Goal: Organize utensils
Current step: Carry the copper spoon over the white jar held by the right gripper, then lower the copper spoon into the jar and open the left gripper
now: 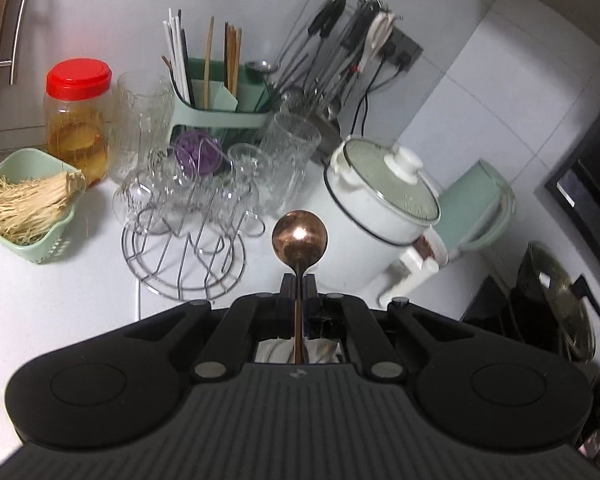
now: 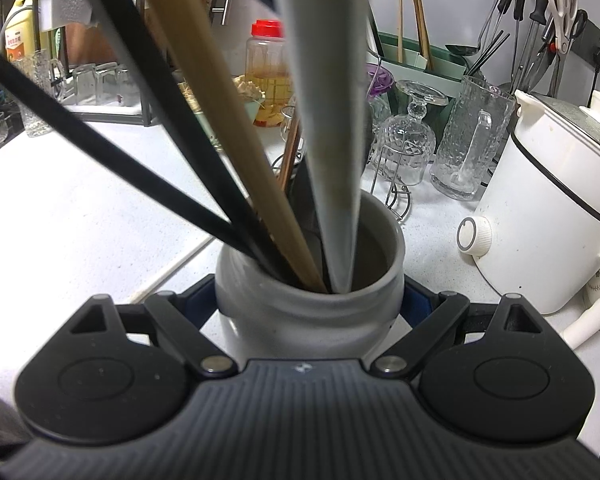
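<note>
We hold a copper spoon (image 1: 299,236) in the left tool (image 1: 299,284), whose two fingers are pressed together on the thin handle just under the bowl. The bowl stands at the middle of the left wrist view, above the counter (image 1: 60,300) and in front of the wire glass rack (image 1: 184,256) and the white cooker (image 1: 376,216).

The right tool (image 2: 308,312) is spread wide around a gray jar (image 2: 308,312), and its fingers lie against both sides of the jar at the lower middle of the right wrist view. In the jar stand black chopsticks (image 2: 148,160), a wooden stick (image 2: 220,152) and a broad gray handle (image 2: 332,140), all leaning out toward the top of the frame.

We judge the spoon to be light, stiff and smooth, so it may turn or slip between the fingers; a grip on the flat of the handle, near the bowl as now, seems steady. The jar looks ceramic, therefore heavy and fragile, with a glazed surface that can slide. The best hold is on its wide body below the neck, and it must stay upright so that the long utensils do not tip it.
</note>
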A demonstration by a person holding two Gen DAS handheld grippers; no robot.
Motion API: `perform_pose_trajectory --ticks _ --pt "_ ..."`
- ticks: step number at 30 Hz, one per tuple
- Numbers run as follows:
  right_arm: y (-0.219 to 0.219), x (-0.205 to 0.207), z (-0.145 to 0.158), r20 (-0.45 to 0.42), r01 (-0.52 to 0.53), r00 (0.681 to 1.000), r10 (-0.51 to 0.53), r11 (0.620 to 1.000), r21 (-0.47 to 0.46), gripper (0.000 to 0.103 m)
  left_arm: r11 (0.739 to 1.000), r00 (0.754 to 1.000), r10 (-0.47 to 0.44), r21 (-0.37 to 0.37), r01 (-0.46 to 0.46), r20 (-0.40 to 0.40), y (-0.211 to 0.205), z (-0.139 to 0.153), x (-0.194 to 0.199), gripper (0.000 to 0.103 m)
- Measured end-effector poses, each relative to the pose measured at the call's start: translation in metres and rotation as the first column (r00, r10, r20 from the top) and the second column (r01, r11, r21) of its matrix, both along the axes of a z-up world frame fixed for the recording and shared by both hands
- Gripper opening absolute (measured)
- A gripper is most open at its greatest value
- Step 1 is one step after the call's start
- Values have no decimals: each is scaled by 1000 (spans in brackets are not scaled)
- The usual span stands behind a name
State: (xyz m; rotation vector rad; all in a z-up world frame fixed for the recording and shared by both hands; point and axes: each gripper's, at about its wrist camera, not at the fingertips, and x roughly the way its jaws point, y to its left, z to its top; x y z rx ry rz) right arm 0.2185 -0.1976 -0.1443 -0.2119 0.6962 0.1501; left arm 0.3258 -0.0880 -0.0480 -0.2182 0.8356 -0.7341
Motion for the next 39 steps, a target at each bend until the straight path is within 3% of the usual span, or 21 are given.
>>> perform_pose_trajectory --ticks 13,24,29,34,39 --pt "1 -2 0 3 -1 1000 1 1000 0 93 984 978 -141 88 156 -156 -6 1 -11 4" --pt "1 -3 0 7 -5 1000 5 1000 1 93 971 954 -174 121 208 -246 -23 -14 -4 4" --pt "0 -4 0 7 -7 1000 7 1000 0 93 975 946 -166 97 199 -278 -23 -18 0 4" --pt "1 -4 0 8 -7 1000 7 1000 -1 93 975 948 -154 112 192 -277 -23 -17 -1 6" --pt "0 -3 0 6 -11 1000 11 1000 -5 93 976 965 -142 133 174 -220 -18 -8 -10 6"
